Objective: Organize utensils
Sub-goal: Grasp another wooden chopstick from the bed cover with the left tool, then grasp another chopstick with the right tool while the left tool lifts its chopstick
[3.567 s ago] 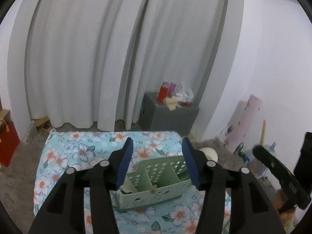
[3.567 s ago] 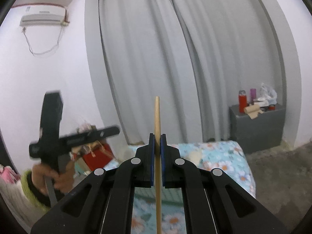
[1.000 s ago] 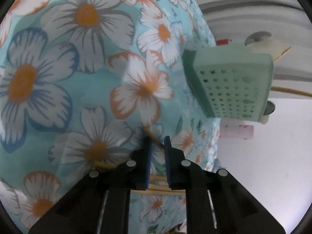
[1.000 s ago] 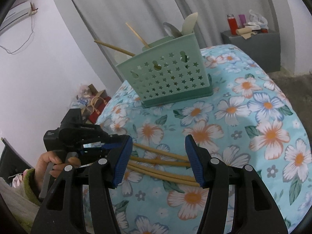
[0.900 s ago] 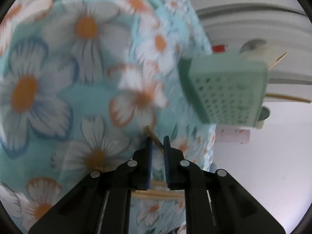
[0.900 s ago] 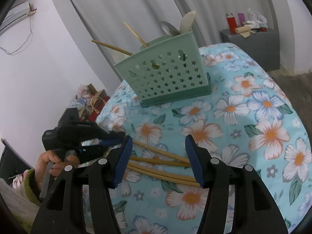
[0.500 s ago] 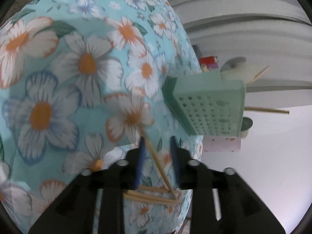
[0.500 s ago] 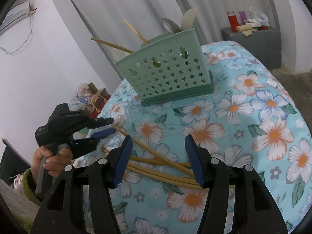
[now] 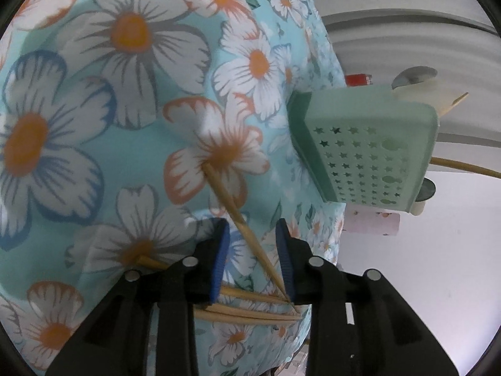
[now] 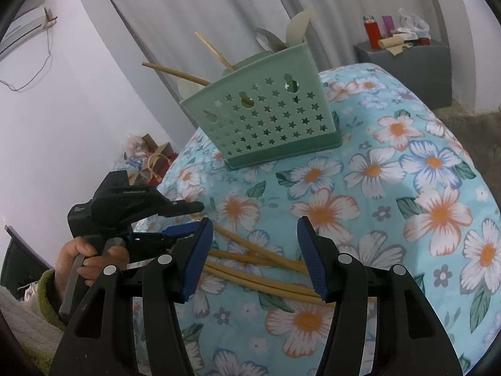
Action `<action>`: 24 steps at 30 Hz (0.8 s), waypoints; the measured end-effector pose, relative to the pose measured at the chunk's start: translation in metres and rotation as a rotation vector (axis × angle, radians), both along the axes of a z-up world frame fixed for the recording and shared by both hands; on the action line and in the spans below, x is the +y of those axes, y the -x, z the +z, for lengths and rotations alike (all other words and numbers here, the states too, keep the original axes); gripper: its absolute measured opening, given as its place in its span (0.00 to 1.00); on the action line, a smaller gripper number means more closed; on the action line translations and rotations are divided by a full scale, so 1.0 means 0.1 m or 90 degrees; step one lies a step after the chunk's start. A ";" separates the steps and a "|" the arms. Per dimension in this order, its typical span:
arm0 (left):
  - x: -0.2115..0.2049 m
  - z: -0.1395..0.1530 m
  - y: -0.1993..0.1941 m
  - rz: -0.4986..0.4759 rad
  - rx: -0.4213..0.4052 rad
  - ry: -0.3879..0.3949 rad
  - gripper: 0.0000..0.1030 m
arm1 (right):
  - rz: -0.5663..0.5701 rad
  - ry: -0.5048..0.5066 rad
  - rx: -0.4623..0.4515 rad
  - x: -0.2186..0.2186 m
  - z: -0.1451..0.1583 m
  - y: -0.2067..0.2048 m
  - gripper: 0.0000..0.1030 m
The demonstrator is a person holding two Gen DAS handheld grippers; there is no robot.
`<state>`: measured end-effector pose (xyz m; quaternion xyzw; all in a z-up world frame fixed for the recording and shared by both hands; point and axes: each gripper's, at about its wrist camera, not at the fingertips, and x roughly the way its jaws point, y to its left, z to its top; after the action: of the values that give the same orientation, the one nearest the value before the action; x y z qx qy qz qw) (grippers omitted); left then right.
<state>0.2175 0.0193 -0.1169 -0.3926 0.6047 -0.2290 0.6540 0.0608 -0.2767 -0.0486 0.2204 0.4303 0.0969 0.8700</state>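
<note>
Opening since 0.9 s ago, left hand-held gripper (image 9: pixel 252 255) released chopstick (image 9: pixel 231 206); regrasp needed. Right hand-held gripper (image 10: pixel 255 258) open, empty.

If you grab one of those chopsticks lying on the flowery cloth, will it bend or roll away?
Probably stiff: the chopstick between the open left claw looks like straight, thin wood. It looks round, so it may roll. The soft cloth might slow it.

Your right gripper (image 10: pixel 255 257) is spread wide over the chopsticks (image 10: pixel 260 261) on the floral cloth (image 10: pixel 407 188). Left gripper (image 10: pixel 188 219) just left; green caddy (image 10: pixel 266 119) beyond.
</note>
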 end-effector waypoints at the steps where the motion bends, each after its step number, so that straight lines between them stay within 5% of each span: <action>1: -0.01 0.00 -0.01 0.001 0.003 -0.002 0.19 | 0.001 -0.001 0.000 0.00 0.00 0.00 0.52; 3: -0.02 -0.04 -0.02 0.007 0.012 -0.005 0.11 | 0.003 -0.001 -0.001 0.00 0.00 0.01 0.52; 19: 0.09 0.28 0.05 0.029 -0.108 0.123 0.05 | 0.024 0.041 -0.012 0.11 0.07 0.06 0.52; 24: 0.20 0.28 0.04 0.045 -0.108 0.139 0.05 | 0.033 0.058 -0.018 0.17 0.09 0.06 0.52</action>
<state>0.2139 0.0396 -0.0888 -0.4621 0.5044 -0.3026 0.6637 0.0545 -0.2595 -0.0391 0.1678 0.4277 0.1030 0.8822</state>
